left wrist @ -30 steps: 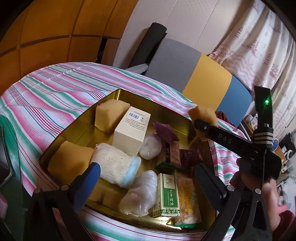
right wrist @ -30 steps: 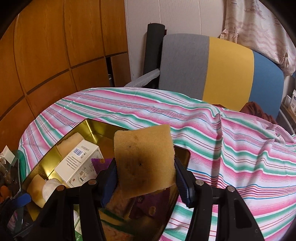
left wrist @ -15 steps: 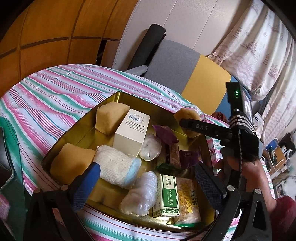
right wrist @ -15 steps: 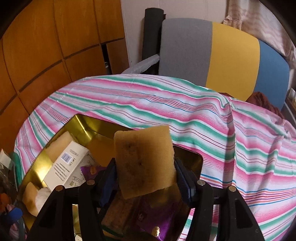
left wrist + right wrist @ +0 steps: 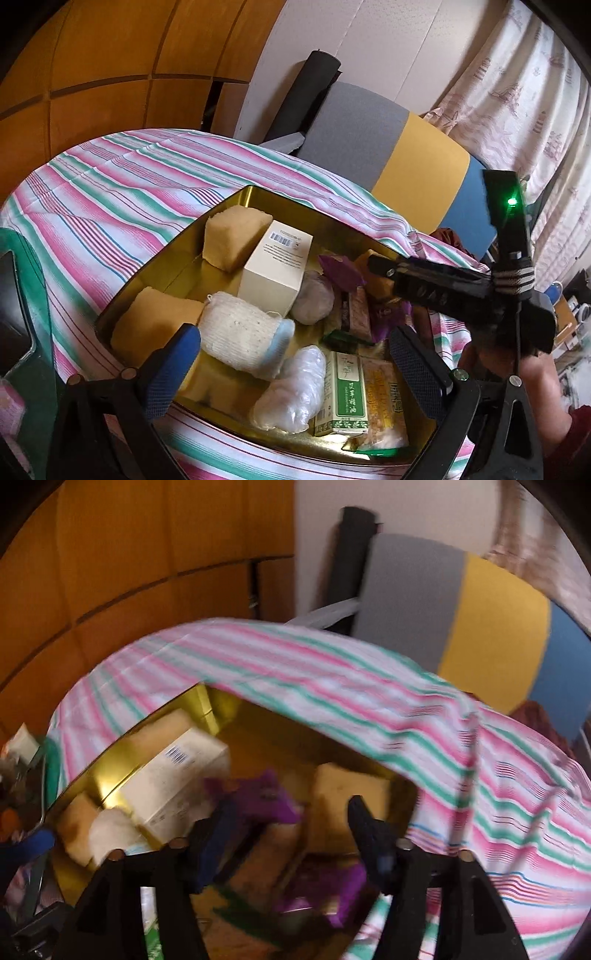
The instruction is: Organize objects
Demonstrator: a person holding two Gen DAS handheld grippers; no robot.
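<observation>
Left wrist view: the left gripper (image 5: 291,360) hovers wide open and empty over the near edge of the gold tin tray (image 5: 177,258), which sits on the striped tablecloth (image 5: 110,199). Inside lie a white carton (image 5: 275,269), a knitted white roll (image 5: 240,334), a green tea box (image 5: 345,393) and two tan sponges (image 5: 231,236). The right gripper (image 5: 376,264) reaches in over the far right corner, lower than it was a second ago, with a sliver of tan sponge just behind its tip.

Right wrist view, blurred by motion: the fingers (image 5: 365,830) stand apart with nothing between them. The yellow sponge (image 5: 341,795) that was clamped there half a second ago now rests in the tray's far corner, beside a purple wrapper (image 5: 267,799), just ahead of the open jaws.

So the release looks done: the sponge has joined the others in the tray, and the right gripper is likely free for the next item
</observation>
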